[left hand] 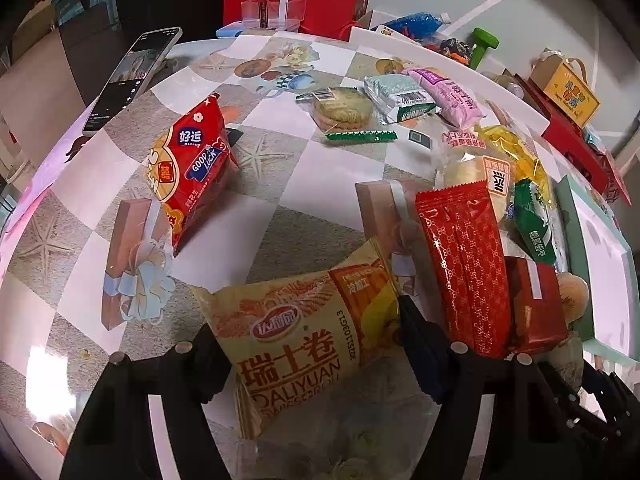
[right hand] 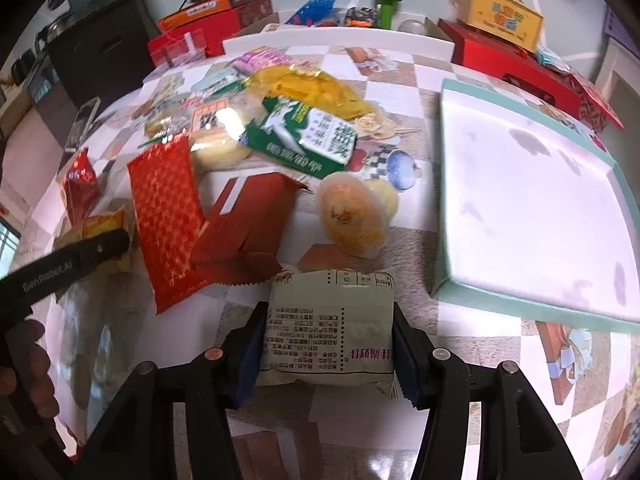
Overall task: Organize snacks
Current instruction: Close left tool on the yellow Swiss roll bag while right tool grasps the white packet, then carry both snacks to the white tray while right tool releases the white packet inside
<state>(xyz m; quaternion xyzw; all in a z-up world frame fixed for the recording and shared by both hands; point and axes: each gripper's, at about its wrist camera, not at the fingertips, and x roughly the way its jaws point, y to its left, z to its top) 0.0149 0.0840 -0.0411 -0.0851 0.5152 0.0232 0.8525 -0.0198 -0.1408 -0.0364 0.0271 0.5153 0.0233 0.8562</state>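
- Left wrist view: left gripper [left hand: 308,344] is clamped on the yellow Swiss-roll packet [left hand: 304,344], whose long axis runs forward between the fingers. The teal tray [left hand: 576,240] lies well off to the right, beyond the red sachet [left hand: 464,264].
- Right wrist view: right gripper [right hand: 326,344] grips the pale green packet [right hand: 330,328] across its width. The teal tray [right hand: 444,272] sits just ahead and right, so this hand looks nearer.

I see yellow Swiss roll pack [left hand: 304,344] pinched flat, label up | pale green pack [right hand: 330,328] pinched print-side up, just left of the teal tray [right hand: 444,216] | long red pack [right hand: 168,220], red wrapper [right hand: 248,220], green-white pack [right hand: 304,136], possibly a bun [right hand: 354,216] heaped further left of the tray.
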